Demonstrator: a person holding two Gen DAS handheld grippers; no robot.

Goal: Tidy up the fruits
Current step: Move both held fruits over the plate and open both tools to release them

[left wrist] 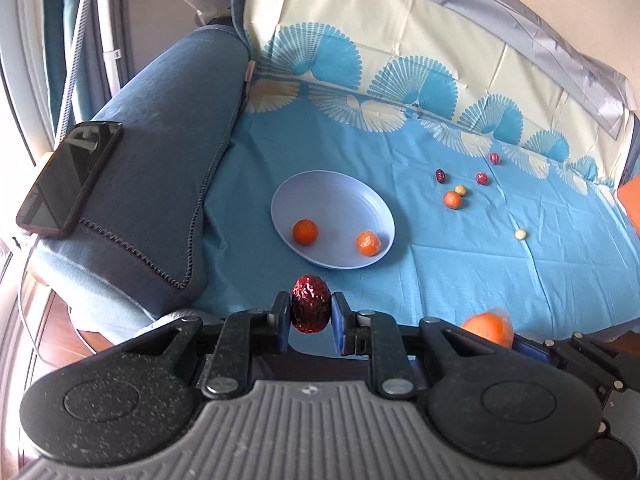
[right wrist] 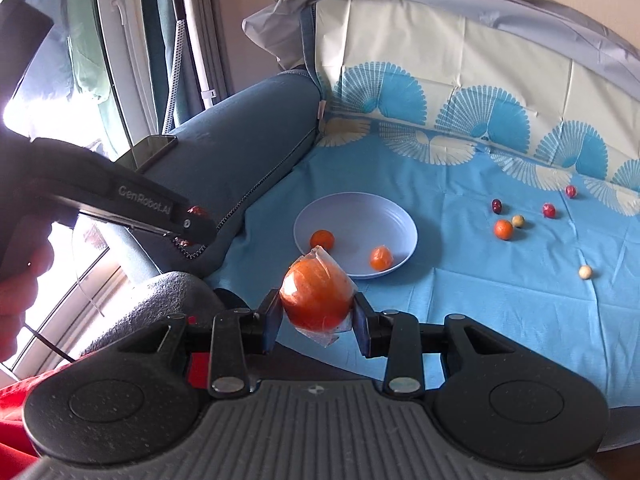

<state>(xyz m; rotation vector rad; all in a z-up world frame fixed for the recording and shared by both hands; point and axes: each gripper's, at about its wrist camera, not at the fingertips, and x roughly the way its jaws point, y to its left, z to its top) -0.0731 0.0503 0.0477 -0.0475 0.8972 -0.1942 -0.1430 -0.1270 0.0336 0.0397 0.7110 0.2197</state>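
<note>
Blue cloth (left wrist: 460, 264) with pale fan prints, spread over a sofa seat and up the backrest, creases all over. Left gripper (left wrist: 311, 312) clamped on a wrinkly dark-red date (left wrist: 310, 307), shiny and egg-shaped. Right gripper (right wrist: 317, 312) squeezed onto a plastic-wrapped orange (right wrist: 318, 300), wrapper corners sticking out. Just past both, smooth lavender plate (left wrist: 304, 188) holding two small oranges (left wrist: 305, 231), one of them wrapped (left wrist: 368, 243). Further right, loose bits well apart on the cloth: red dates (left wrist: 440, 176), one small orange (left wrist: 453, 200), pale round balls (left wrist: 520, 234). Dark phone (left wrist: 68, 178) lying flat on the padded blue armrest (left wrist: 168, 168), clear in the left view, only an edge in the right one. Right view alone catches a hand (right wrist: 18, 292) on the other gripper's handle, plus red fabric (right wrist: 16, 412) near left.
</note>
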